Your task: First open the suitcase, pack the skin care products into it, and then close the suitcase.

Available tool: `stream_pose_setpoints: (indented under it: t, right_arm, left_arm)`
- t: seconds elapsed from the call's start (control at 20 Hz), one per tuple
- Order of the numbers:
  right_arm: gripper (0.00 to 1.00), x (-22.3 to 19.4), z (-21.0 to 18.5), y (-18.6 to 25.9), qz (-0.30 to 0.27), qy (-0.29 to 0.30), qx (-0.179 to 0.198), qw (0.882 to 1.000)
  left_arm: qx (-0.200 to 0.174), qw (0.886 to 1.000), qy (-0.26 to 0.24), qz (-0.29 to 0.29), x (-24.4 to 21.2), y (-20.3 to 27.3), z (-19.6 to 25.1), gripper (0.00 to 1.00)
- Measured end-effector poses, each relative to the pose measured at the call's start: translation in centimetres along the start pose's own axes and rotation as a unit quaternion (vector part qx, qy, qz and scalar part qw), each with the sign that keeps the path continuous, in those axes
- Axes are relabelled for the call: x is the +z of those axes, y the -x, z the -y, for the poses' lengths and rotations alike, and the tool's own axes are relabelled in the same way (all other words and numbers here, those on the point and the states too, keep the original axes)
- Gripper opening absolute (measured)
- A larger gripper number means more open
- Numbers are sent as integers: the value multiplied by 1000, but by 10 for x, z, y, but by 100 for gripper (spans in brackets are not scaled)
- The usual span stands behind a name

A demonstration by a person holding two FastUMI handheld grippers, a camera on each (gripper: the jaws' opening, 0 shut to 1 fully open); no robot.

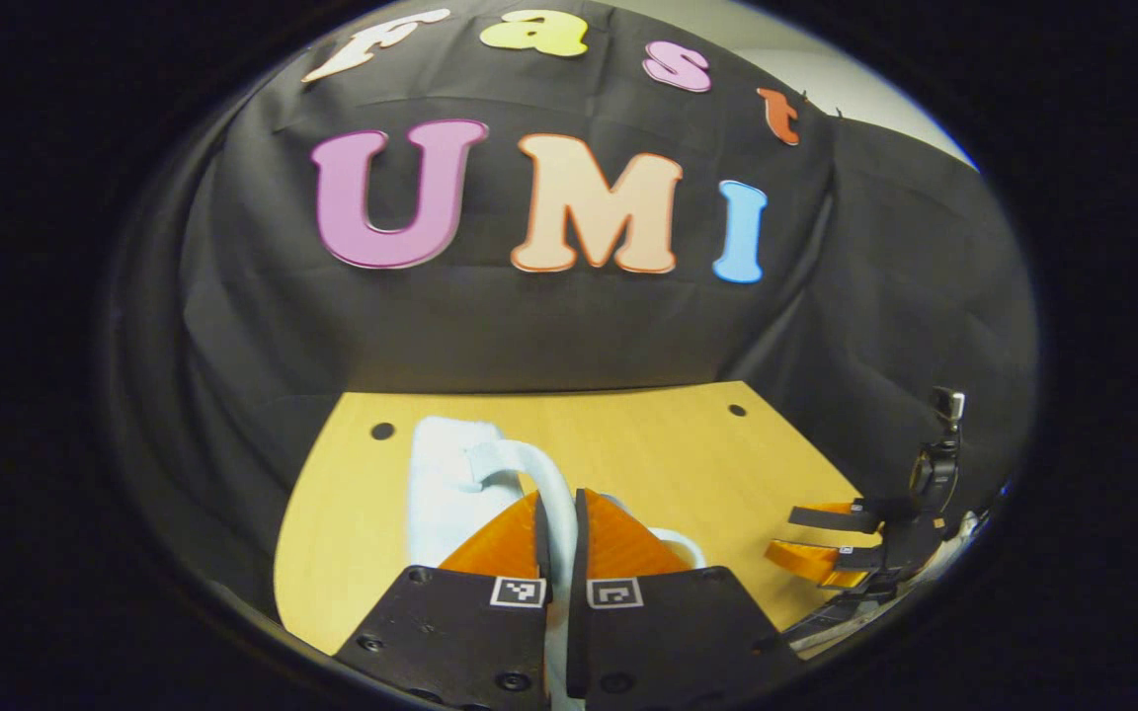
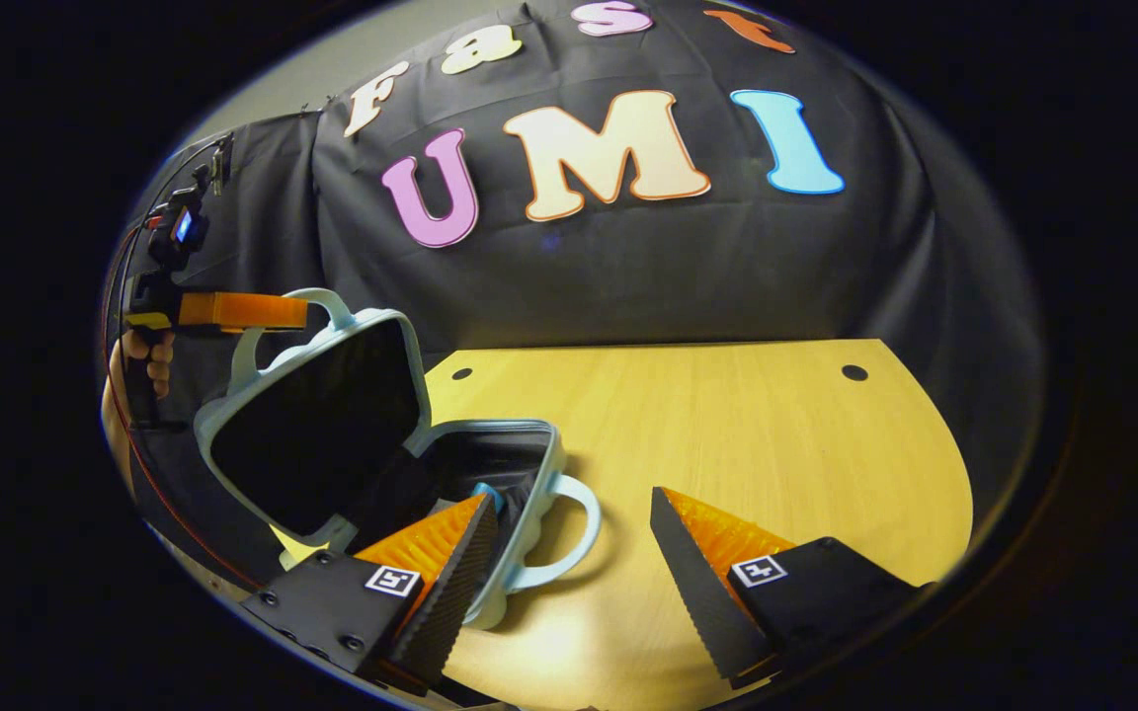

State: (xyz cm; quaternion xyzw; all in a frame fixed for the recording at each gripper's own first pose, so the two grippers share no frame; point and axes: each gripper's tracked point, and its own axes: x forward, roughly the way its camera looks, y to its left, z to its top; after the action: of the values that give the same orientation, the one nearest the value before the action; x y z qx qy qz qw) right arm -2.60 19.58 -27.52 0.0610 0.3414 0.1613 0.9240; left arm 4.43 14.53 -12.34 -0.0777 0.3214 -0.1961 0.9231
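The pale blue suitcase stands open at the table's left in the right gripper view, its lid (image 2: 317, 415) raised and its base (image 2: 529, 444) flat. My left gripper (image 2: 233, 311), held by a hand (image 2: 149, 360), grips the lid's top handle (image 2: 327, 298). In the left gripper view that gripper (image 1: 560, 494) is shut on the white handle (image 1: 529, 464), the lid's edge (image 1: 446, 484) just beyond. My right gripper (image 2: 572, 496) is open above the base's handle (image 2: 569, 538). A small blue thing (image 2: 483, 490) lies in the base, half hidden.
The wooden table (image 2: 747, 425) stretches to the right of the case, with a small hole (image 2: 854, 372) near its far corner. In the left gripper view the right gripper (image 1: 826, 538) hangs at the table's (image 1: 648, 444) right edge. Black cloth closes the back.
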Motion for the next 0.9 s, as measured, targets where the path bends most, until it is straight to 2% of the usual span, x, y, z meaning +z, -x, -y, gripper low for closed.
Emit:
stream_pose_setpoints:
  t: [0.3,0.8,0.9]
  right_arm:
    - [98,-8,39,23,-3,-12,-31,999]
    - [98,-21,95,59,-8,-25,-69,997]
    - [98,-21,104,66,-6,-27,-70,997]
  left_arm:
    - [-65,996,9,-53,-43,-43,71,3]
    - [-62,988,-24,-143,-125,-94,118,4]
    - [-58,987,-17,-150,-136,-97,128,13]
